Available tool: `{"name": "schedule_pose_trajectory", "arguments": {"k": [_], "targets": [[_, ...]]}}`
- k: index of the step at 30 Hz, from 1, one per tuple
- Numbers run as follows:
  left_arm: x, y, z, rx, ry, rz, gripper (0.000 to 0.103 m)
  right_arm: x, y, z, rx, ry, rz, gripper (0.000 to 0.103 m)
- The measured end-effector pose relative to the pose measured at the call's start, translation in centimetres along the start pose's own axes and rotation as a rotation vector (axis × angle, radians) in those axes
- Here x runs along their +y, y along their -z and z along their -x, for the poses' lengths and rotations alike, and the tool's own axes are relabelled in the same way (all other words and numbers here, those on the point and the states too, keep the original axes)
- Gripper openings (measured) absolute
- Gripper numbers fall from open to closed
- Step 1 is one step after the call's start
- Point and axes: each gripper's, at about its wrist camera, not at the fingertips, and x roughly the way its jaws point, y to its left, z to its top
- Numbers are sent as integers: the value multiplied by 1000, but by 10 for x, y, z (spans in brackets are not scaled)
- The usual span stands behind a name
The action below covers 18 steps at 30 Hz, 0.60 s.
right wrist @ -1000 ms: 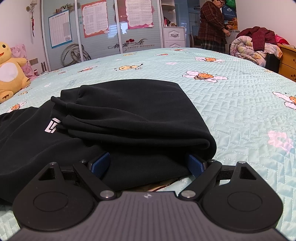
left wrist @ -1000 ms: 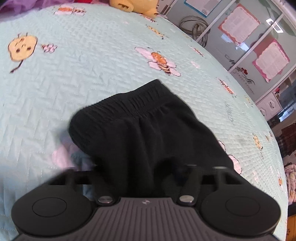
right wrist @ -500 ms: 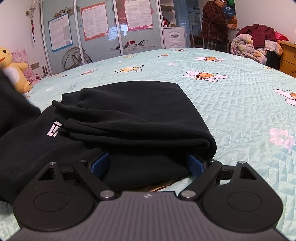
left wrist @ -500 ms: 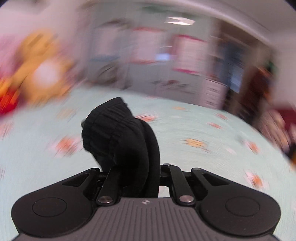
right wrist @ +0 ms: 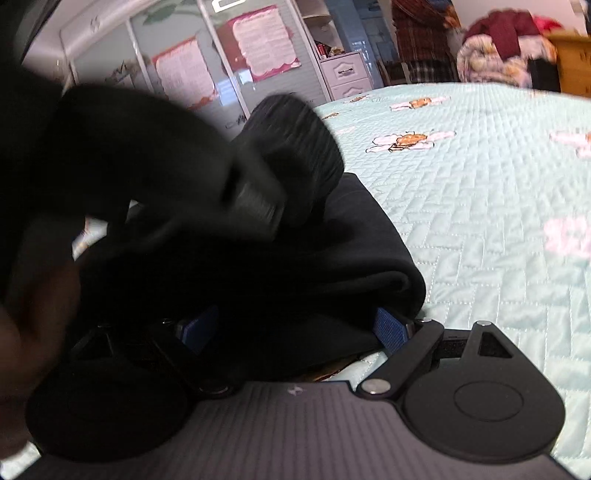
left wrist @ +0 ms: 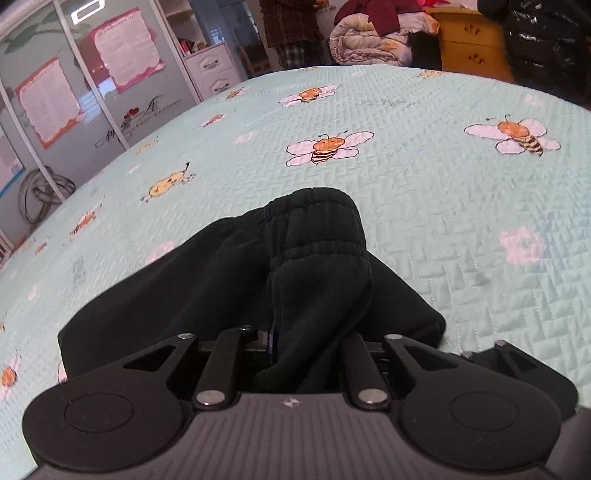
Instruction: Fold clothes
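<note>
- Lay across a mint quilted bedspread (left wrist: 424, 192) printed with bees and flowers: black sweatpants (left wrist: 207, 291), filling lower centre of the left wrist view.
- Left gripper (left wrist: 295, 354): pinched on a bunched fold of the sweatpants, jaws nearly together, having just been closing with cloth between them.
- Stood up above that grip at mid-frame: ribbed elastic cuff (left wrist: 317, 229), curled over.
- Right gripper (right wrist: 295, 328): jaws spread wide, blue pads (right wrist: 388, 328) flanking the thick folded edge of the sweatpants at lower centre; pressing or merely beside, could not tell.
- Blurred across upper left of the right wrist view: the left gripper's dark body and hanging cloth.
- Seen far behind, upper frame: wardrobe doors with posters (left wrist: 122, 55), a person in plaid (left wrist: 291, 33), piled bedding (left wrist: 373, 40), a wooden dresser (left wrist: 472, 44).
</note>
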Motion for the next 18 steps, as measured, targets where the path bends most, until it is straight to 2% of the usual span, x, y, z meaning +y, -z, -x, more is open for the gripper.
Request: {"name": "schedule_pose_trajectory", "arguments": {"k": [6,9,12,15,18], "targets": [[27,7,24,-18,70,177,15,-13,-2,3,-16,-55,-87,89],[28,7,26,-5,86,195,15,-21,-4,8,-20,-90,-146,89],[26,2,27,-21,84,210,15,-39,-11,22,-17,-173,-264,89],[35,2,31,-42,99,263,15,-48,-22,31,-31,-225,-272,85],[39,4,30,-51,110,264,15,-56,-35,38,-39,-245,-233,84]]}}
